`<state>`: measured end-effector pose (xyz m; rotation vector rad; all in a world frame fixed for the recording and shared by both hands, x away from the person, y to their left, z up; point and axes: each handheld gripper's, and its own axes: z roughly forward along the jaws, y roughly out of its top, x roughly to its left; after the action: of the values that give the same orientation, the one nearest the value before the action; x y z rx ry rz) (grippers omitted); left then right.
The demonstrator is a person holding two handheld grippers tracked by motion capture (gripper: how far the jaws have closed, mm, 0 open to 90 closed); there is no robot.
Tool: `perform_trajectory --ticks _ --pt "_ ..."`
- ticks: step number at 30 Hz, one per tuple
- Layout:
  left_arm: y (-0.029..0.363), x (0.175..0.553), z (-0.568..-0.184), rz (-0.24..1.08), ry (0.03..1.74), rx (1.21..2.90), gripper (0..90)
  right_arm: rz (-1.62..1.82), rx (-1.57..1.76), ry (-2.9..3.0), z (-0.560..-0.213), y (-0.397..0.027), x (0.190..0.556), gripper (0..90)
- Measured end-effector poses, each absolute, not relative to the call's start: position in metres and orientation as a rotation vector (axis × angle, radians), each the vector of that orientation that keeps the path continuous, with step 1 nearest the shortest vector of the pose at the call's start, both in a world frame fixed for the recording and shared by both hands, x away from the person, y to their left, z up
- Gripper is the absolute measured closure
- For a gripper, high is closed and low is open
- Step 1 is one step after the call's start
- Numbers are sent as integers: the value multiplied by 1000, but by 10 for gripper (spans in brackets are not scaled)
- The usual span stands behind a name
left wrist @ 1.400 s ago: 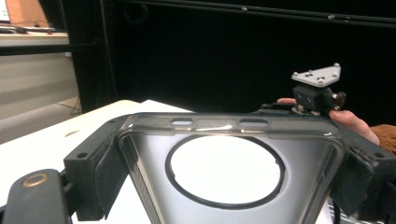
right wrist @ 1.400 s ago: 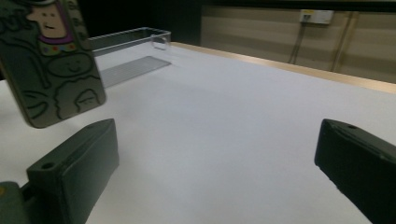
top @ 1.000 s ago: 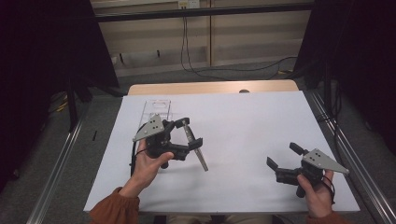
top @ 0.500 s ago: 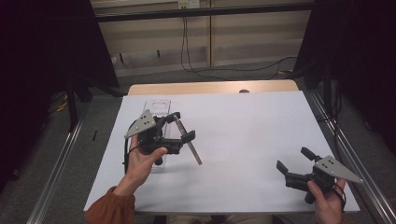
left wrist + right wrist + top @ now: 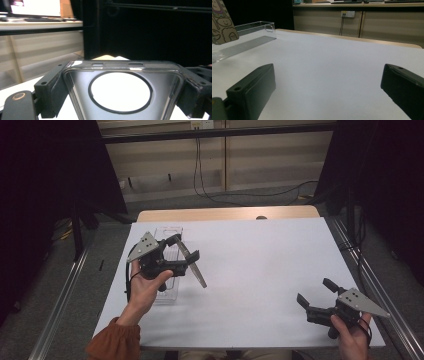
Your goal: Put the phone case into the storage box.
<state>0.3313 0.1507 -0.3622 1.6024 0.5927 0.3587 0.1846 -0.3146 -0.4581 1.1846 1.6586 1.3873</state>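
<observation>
- The left gripper (image 5: 184,251) has its jaws clamped across a phone case (image 5: 192,264), holding it up off the table (image 5: 260,270), tilted, just beside a clear tray (image 5: 167,292).
- In the left gripper view the case (image 5: 120,77) looks like clear plastic with a big round camera cutout; the jaws press on its two long edges near that end.
- I'd judge it light and a bit springy: a thin shell that bows if squeezed hard, and glossy enough to slip. The side rims are the sensible grip; the open middle gives nothing to pinch.
- The right gripper (image 5: 316,296) sits low near the table's front right corner, well apart from the case, jaws apart and empty.
- From the right gripper view the tray (image 5: 249,35) lies far off, and the case's printed back (image 5: 223,23) shows at the left edge.
</observation>
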Motion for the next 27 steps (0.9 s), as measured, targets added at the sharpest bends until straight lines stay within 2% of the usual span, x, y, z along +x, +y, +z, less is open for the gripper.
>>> perform_trajectory --ticks 22,27 --pt "181 361 -334 518 692 1605 120 1395 1185 1671 -459 -315 186 0" --pt "190 367 -332 531 751 1559 120 1386 1189 1665 -459 -315 186 0"
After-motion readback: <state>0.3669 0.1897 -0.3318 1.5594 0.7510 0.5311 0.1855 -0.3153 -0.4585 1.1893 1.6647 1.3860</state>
